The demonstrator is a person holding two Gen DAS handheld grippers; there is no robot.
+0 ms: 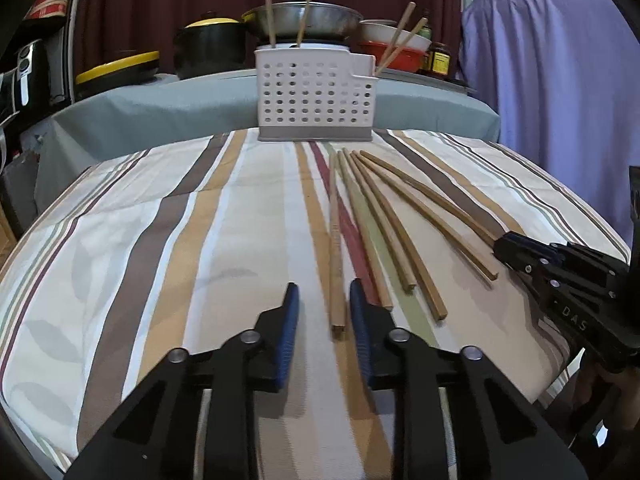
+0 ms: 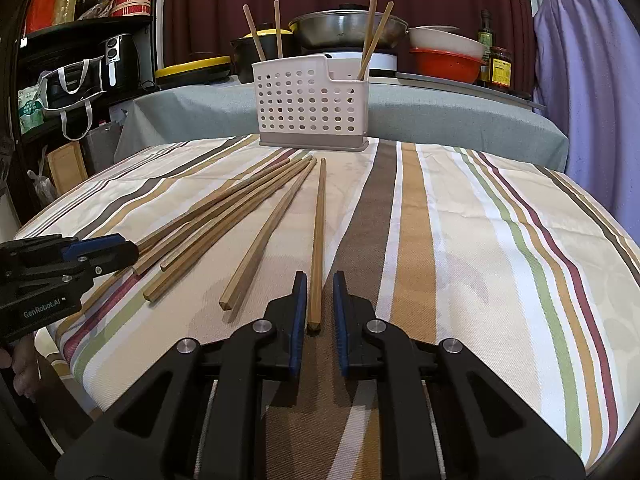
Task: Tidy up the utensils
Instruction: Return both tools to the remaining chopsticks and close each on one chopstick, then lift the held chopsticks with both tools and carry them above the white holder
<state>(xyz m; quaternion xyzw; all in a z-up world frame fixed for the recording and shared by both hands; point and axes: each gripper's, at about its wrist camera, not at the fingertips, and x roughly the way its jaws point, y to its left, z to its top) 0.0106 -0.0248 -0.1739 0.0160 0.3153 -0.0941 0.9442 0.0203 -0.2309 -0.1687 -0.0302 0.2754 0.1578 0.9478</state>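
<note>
My view is filled by the worktop [image 2: 480,240] under its striped cloth, running from the bottom edge up to mid-frame in both wrist views. At its far edge, top centre of the frame, stands the white perforated utensil holder [image 2: 310,100], upright, with four chopsticks [image 2: 370,32] already poking out of it. The loose chopsticks [image 1: 384,224] fan out across the middle of the cloth, six in all. At bottom centre of the left view, my left gripper [image 1: 324,300] has its blue pads narrowed around the leftmost chopstick [image 1: 335,248], though I cannot tell whether they press it. My right gripper [image 2: 320,296] sits likewise at bottom centre, jaws nearly together on the rightmost chopstick [image 2: 319,240].
</note>
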